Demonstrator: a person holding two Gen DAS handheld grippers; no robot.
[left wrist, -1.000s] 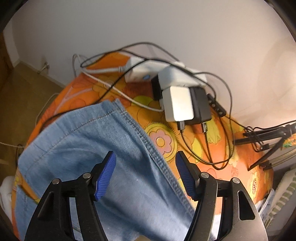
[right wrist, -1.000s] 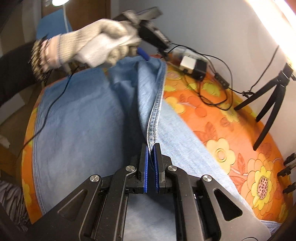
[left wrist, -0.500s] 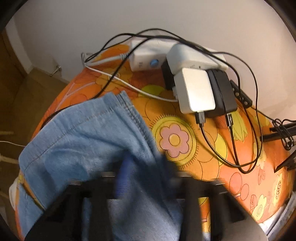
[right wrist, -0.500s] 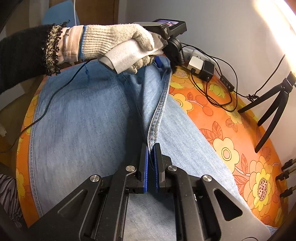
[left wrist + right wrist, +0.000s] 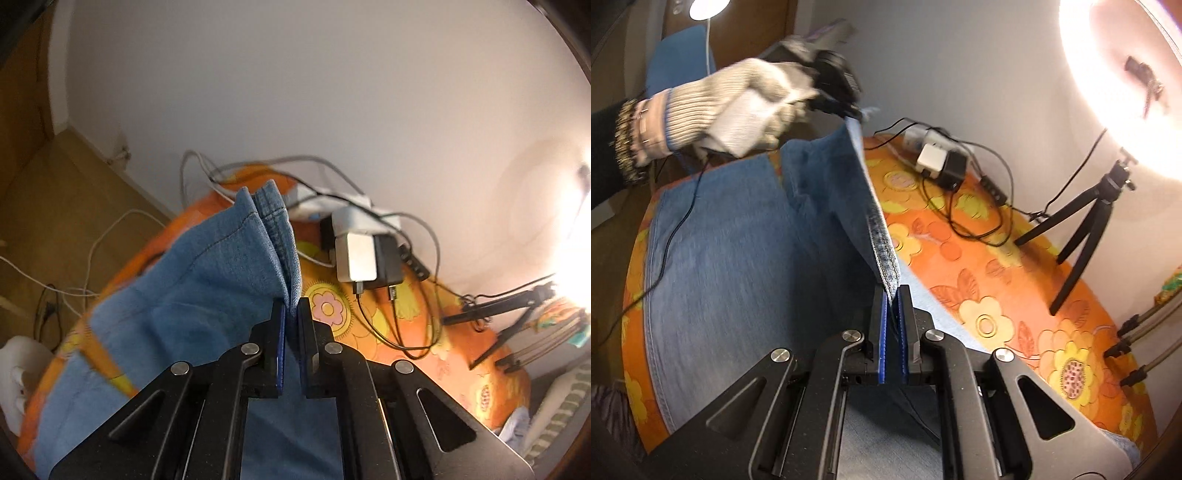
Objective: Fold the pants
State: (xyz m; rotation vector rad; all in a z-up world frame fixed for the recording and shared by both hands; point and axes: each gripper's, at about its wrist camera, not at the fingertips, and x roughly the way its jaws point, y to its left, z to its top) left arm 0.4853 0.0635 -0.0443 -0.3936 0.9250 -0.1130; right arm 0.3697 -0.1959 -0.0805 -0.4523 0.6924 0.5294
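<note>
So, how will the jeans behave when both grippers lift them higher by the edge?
Probably floppy: the jeans sag from the edge stretched between the right gripper and the left gripper. Likely rather heavy, since most denim lies on the table. The thick seam should hold well in the shut jaws.

Orange floral tablecloth (image 5: pixel 990 280) covered the table. White power strip (image 5: pixel 325 201) sat near the wall, with a white charger (image 5: pixel 356 258) and a black adapter (image 5: pixel 388 264) plugged in side by side, black cables (image 5: pixel 388 332) looping over the cloth. Black mini tripod (image 5: pixel 1086 225) stood at the right under a lit ring light (image 5: pixel 1126 74). White cord (image 5: pixel 99 240) trailed on the wooden floor (image 5: pixel 55 206).
</note>
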